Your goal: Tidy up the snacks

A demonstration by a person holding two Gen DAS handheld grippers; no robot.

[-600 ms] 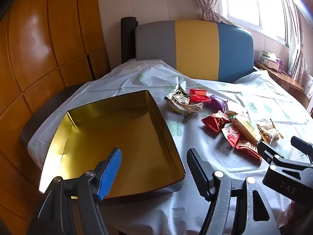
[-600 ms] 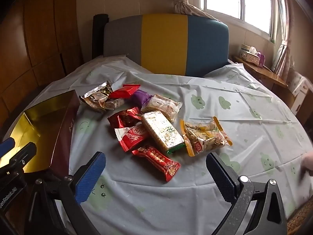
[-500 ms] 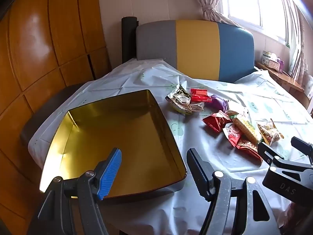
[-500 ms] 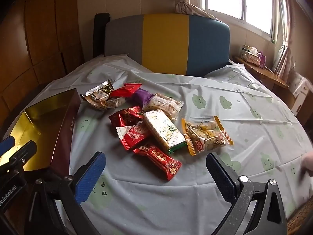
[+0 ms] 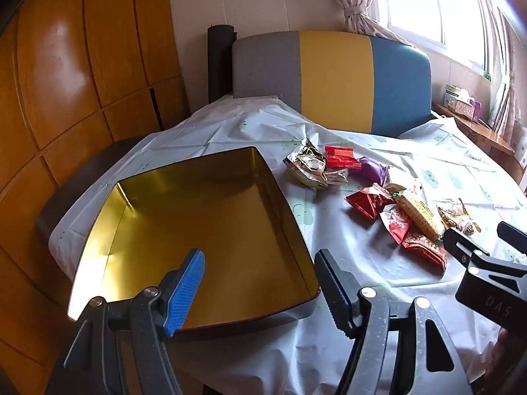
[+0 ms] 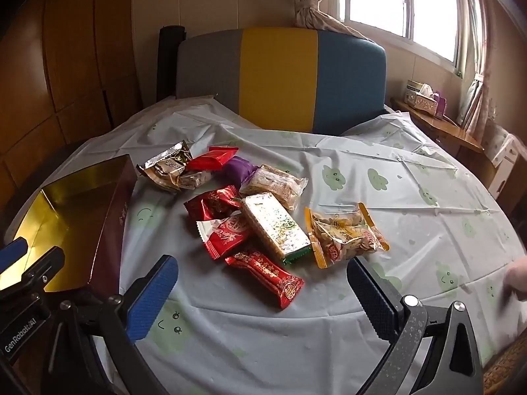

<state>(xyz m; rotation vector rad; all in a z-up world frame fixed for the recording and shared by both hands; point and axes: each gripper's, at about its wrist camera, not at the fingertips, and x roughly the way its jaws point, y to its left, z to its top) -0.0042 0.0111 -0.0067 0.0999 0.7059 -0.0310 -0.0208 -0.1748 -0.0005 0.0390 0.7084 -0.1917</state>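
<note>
A: Left wrist view. Your left gripper (image 5: 260, 275) stands spread with nothing between its pads, at the lower centre, over the near rim of the gold tin (image 5: 293, 230). The tin's near wall is hidden behind the fingers.

B: And the snacks (image 5: 378, 194)?

A: Right of centre on the tablecloth (image 5: 346, 243); the right gripper (image 5: 477, 240) cuts off the nearest ones.

B: Right wrist view?

A: Your right gripper (image 6: 260, 296) is spread and empty. The snacks (image 6: 263, 210) lie mid-frame. The tin (image 6: 115, 210) is cut off at the left edge.
</note>
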